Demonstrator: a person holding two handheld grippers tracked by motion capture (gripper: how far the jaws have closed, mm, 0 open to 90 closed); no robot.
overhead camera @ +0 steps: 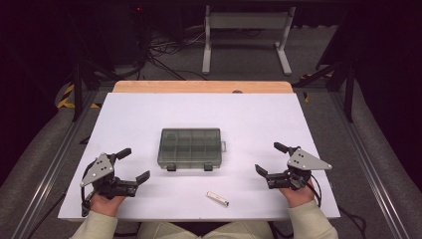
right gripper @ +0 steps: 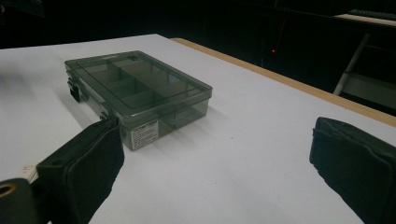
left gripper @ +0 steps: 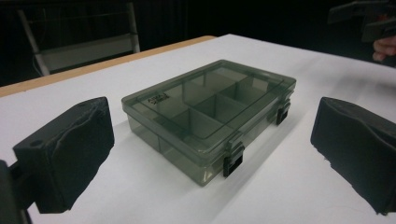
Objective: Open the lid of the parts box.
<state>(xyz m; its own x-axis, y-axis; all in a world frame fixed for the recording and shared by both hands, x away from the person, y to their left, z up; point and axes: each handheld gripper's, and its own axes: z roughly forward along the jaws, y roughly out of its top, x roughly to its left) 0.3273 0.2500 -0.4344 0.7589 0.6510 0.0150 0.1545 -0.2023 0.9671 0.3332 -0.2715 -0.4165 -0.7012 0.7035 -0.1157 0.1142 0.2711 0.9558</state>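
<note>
between grippers, smoky compartment box (overhead camera: pixel 190 147), lid shut

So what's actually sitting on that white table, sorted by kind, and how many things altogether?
Clear grey compartment boxes, lid shut: 1
Small white tubes, lying flat near the front edge: 1
Hand-held grippers, both open and holding nothing: 2, the left gripper and the right gripper
Total: 4
</note>
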